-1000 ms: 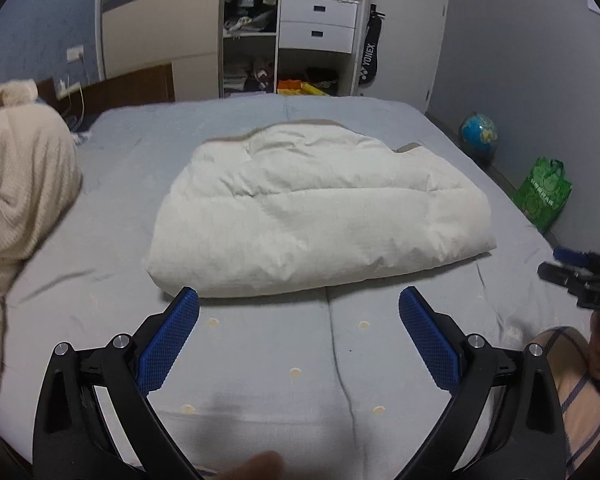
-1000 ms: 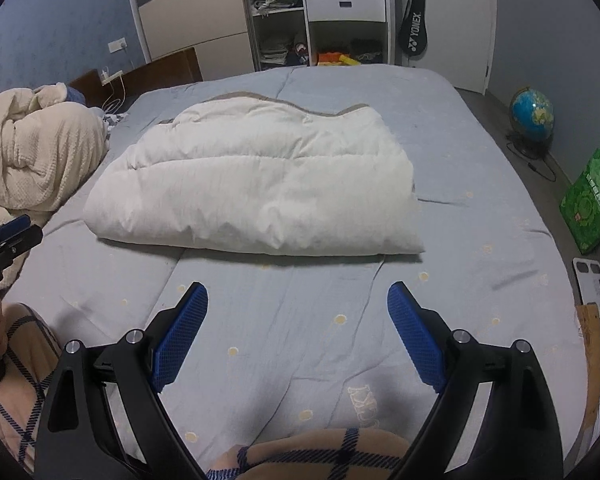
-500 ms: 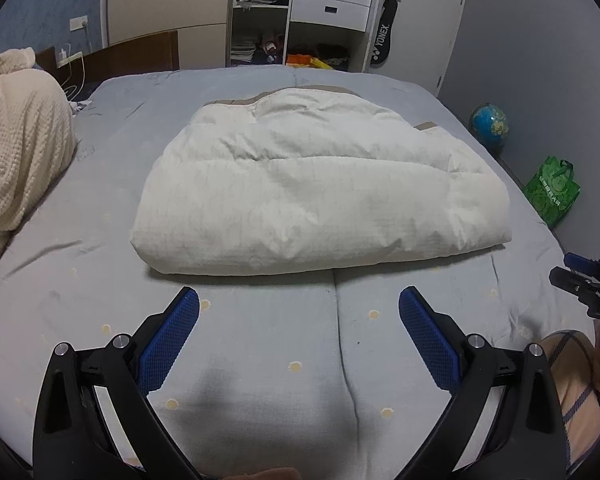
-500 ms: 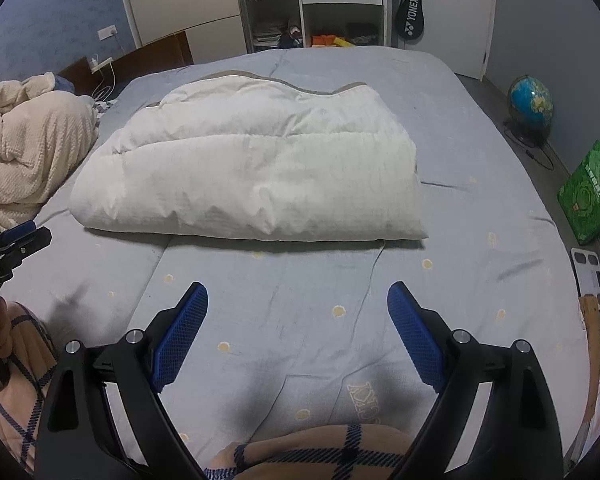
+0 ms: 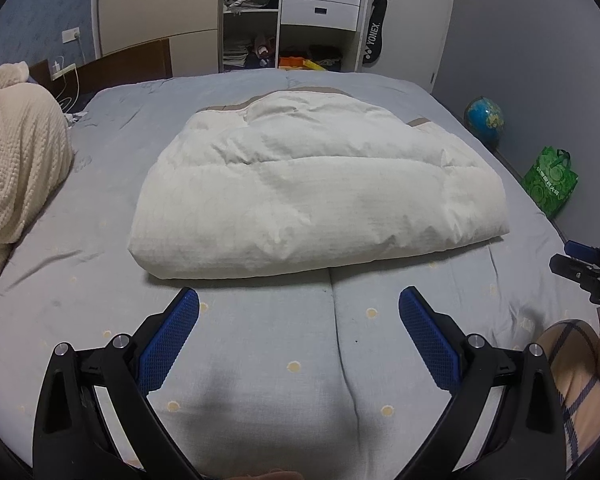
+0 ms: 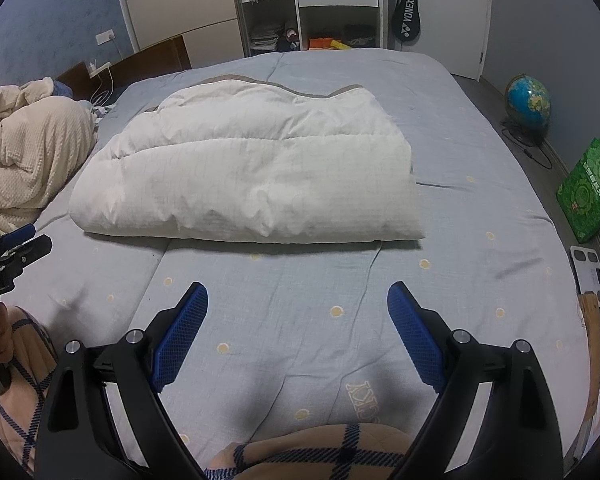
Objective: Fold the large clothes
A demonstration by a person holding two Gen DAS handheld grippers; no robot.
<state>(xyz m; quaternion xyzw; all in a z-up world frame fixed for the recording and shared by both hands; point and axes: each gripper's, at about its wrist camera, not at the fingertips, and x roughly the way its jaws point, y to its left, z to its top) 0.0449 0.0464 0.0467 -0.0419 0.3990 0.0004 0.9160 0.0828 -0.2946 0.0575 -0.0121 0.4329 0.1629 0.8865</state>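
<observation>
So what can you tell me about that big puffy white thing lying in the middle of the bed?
The puffy white quilted padded garment or cover lies folded into a thick, rounded rectangle on the grey-blue dotted bedsheet. Its fabric looks light and crinkly, with faint stitched squares, and a tan trim shows along the far edge. The near edge is a plump fold. Only the sheet touches it; both open grippers are short of it.

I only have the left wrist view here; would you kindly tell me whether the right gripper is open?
Observer: Yes, the right gripper is open, its blue pads wide apart over the grey-blue bedsheet, holding nothing.
Operator: Thank you. Is anything on the floor beside the green shopping bag?
Observer: A flat white bathroom scale lies on the floor nearer us than the bag.
Operator: And the blue globe?
Observer: It stands on a dark base, a cable trailing across the floor.
</observation>
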